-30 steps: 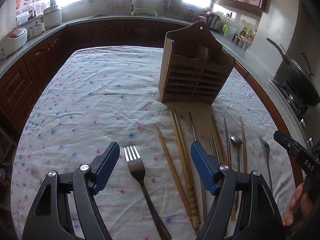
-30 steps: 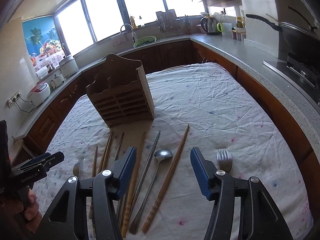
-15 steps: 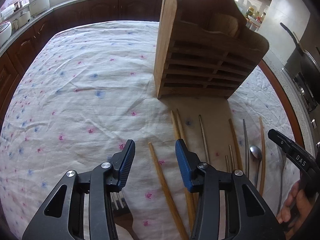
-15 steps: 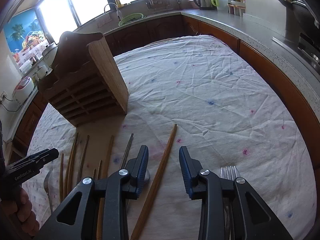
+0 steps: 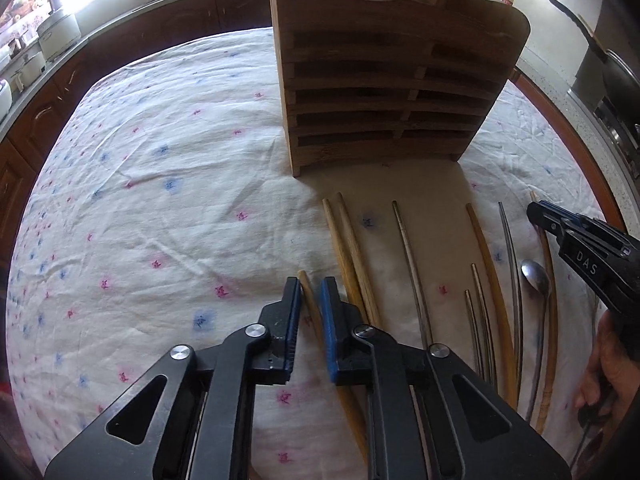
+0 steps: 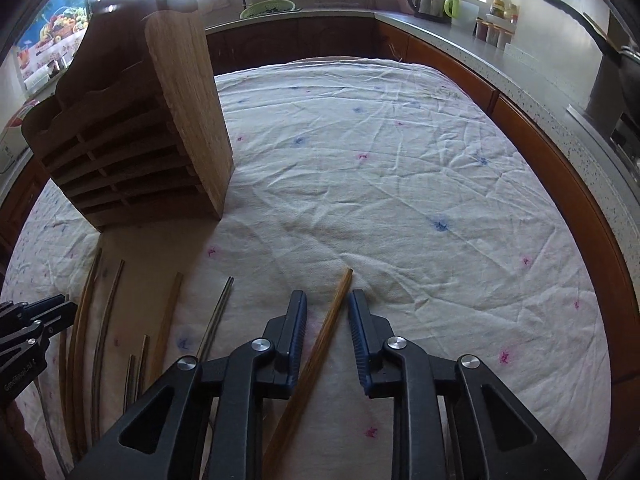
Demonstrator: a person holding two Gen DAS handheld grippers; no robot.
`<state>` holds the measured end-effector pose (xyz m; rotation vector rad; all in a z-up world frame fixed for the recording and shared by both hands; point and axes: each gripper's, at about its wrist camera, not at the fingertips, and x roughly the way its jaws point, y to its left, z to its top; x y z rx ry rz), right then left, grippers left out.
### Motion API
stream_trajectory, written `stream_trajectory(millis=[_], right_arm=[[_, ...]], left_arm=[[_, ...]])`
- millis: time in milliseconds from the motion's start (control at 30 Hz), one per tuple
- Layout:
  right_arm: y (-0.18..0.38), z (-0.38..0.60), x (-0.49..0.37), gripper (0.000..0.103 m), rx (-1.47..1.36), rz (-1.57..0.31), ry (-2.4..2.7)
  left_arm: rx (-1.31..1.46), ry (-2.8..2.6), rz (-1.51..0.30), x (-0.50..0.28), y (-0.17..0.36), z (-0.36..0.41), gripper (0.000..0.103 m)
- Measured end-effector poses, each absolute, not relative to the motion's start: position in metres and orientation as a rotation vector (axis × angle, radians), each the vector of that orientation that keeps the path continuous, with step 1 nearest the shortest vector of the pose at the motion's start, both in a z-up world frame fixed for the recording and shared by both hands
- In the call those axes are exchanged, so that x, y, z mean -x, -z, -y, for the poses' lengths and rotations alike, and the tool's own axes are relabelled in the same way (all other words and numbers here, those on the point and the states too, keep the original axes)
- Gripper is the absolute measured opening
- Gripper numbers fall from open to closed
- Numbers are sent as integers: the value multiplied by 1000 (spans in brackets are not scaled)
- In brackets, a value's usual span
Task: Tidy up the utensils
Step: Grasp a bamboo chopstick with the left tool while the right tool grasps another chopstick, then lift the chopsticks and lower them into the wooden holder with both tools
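A slatted wooden utensil holder (image 5: 384, 80) stands on the floral tablecloth; it also shows in the right wrist view (image 6: 132, 140). My left gripper (image 5: 310, 290) has its blue pads nearly closed around the tip of a wooden chopstick (image 5: 307, 292) lying on the cloth. My right gripper (image 6: 326, 304) straddles the tip of another wooden chopstick (image 6: 332, 320), with a gap on both sides. More wooden chopsticks (image 5: 352, 248), metal chopsticks (image 5: 412, 264) and a spoon (image 5: 535, 276) lie in front of the holder.
The tablecloth (image 6: 380, 168) covers the table. Dark wood cabinets and a grey counter (image 6: 500, 48) ring the table. A pan (image 5: 612, 68) sits on the stove at right. The right gripper shows in the left wrist view (image 5: 592, 260).
Both grippers moved forward and down to the cloth and their jaws narrowed, each around the tip of a wooden chopstick. The forks dropped out of view.
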<state>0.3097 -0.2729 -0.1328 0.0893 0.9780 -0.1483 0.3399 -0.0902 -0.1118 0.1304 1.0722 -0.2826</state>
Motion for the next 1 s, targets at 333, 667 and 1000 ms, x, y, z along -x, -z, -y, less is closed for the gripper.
stream_trajectory(millis=[333, 667, 1000], right_arm=[[96, 269, -291, 5, -240, -911, 14], [24, 260, -253, 5, -261, -778, -65], [-23, 252, -218, 5, -228, -682, -82]], left_arm=[[48, 429, -1017, -321, 59, 56, 5], [100, 499, -883, -273, -12, 36, 4], [110, 518, -778, -235, -54, 15, 4]])
